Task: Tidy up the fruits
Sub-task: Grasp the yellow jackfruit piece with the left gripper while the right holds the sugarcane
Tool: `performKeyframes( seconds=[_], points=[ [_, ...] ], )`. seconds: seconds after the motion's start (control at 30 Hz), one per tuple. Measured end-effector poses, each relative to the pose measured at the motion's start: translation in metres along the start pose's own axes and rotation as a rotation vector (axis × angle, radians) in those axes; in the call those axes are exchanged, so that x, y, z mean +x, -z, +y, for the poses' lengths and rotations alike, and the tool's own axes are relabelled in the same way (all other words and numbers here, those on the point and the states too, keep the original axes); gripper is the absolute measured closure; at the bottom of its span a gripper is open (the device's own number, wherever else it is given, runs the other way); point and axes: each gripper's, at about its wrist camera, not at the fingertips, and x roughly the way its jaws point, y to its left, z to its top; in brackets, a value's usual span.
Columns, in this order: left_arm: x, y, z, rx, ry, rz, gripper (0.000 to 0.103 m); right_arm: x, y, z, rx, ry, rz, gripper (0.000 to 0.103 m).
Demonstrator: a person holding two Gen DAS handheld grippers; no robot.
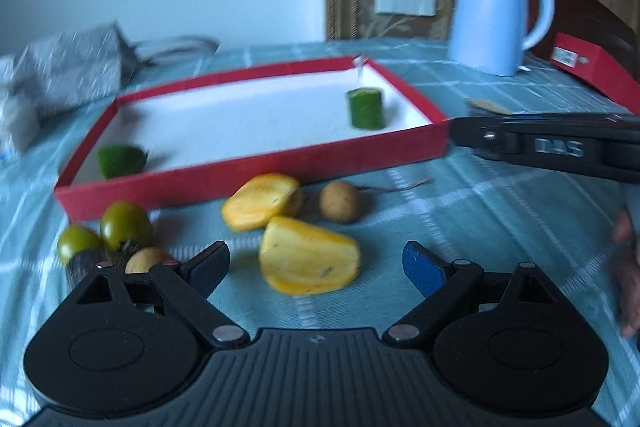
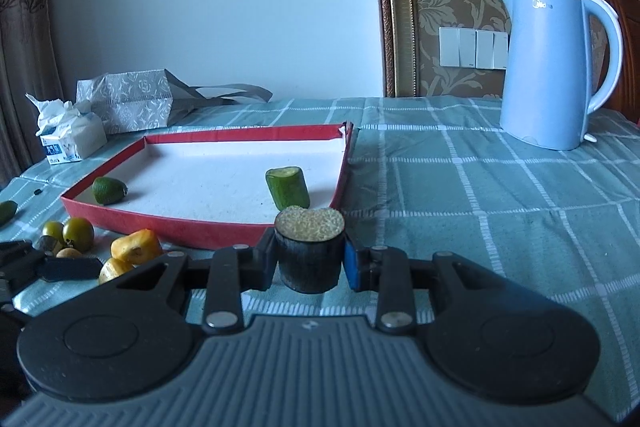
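Our right gripper [image 2: 310, 253] is clenched on a dark cucumber chunk [image 2: 310, 255], held just before the red tray [image 2: 168, 227]. Our left gripper [image 1: 316, 265] is spread wide around nothing, a yellow fruit piece [image 1: 308, 261] lying between its fingers on the worktop [image 1: 500, 227]. Another cucumber chunk [image 2: 287, 187] and a green fruit [image 2: 108, 190] sit inside the tray.

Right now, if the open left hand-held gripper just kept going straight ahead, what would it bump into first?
Probably the nearer yellow fruit piece, which lies just ahead between the left hand-held gripper fingers' line. Depth is hard to judge here.
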Motion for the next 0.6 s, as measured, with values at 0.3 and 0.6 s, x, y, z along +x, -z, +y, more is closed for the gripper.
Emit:
performKeyframes(
  seconds=[0.3, 0.6],
  points=[
    [-0.004, 0.001, -0.004, 0.025, -0.003, -0.029, 0.051, 0.000, 0.000, -0.001, 0.022, -0.008, -0.002, 0.072],
    [-0.009, 0.003, -0.004, 0.017, 0.000, -0.047, 0.055, 0.000, 0.000, -0.002, 0.035, -0.008, -0.013, 0.072]
  ],
)
